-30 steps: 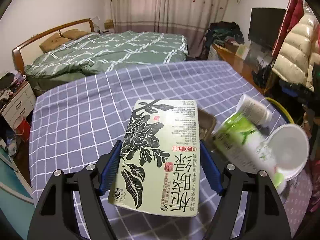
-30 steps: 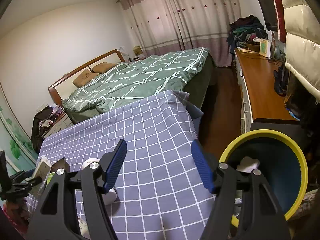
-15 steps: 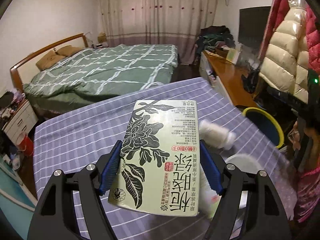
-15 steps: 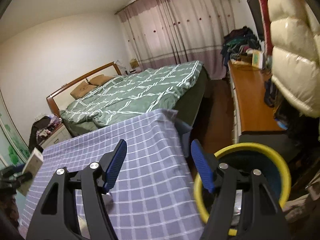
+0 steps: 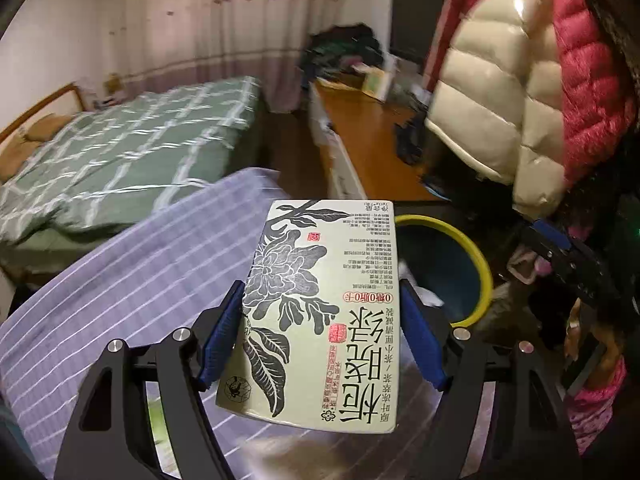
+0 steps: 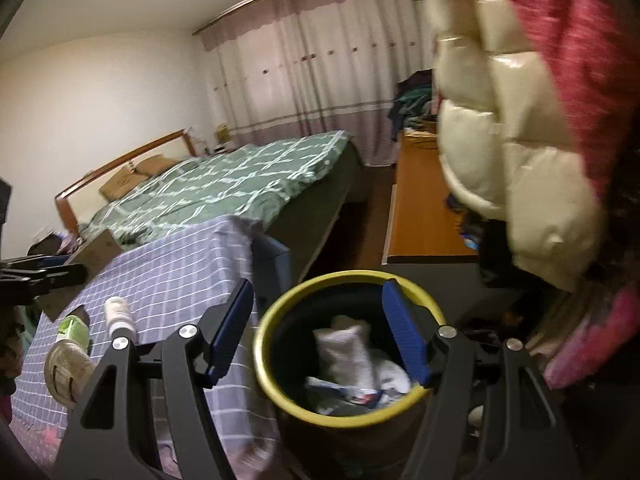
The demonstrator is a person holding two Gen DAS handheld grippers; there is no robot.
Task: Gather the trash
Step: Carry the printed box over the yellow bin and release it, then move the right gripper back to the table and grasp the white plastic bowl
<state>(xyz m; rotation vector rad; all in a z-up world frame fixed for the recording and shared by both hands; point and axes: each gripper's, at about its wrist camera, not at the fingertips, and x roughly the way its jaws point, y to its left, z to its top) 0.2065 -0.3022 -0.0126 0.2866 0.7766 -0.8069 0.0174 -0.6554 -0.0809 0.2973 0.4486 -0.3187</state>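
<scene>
My left gripper [image 5: 322, 336] is shut on a pale green tea carton [image 5: 320, 300] printed with black flowers, held above the checked table's right edge. The yellow-rimmed trash bin [image 5: 476, 256] lies just beyond and right of the carton. My right gripper [image 6: 316, 332] is open and empty, directly above the bin [image 6: 276, 376], which holds white crumpled trash [image 6: 352, 352]. On the table at the left of the right wrist view lie a white bottle [image 6: 118, 314] and a green-labelled bottle [image 6: 74, 330].
The purple checked tablecloth [image 6: 172, 276] ends just left of the bin. A green bed [image 6: 224, 188] stands behind, a wooden desk [image 6: 420, 216] at the right. Hanging cream and red puffer jackets [image 6: 520, 140] crowd the right side above the bin.
Both grippers swung right toward the bin. The left one carried the carton from over the table middle to its right edge. The right one now hangs over the bin.
</scene>
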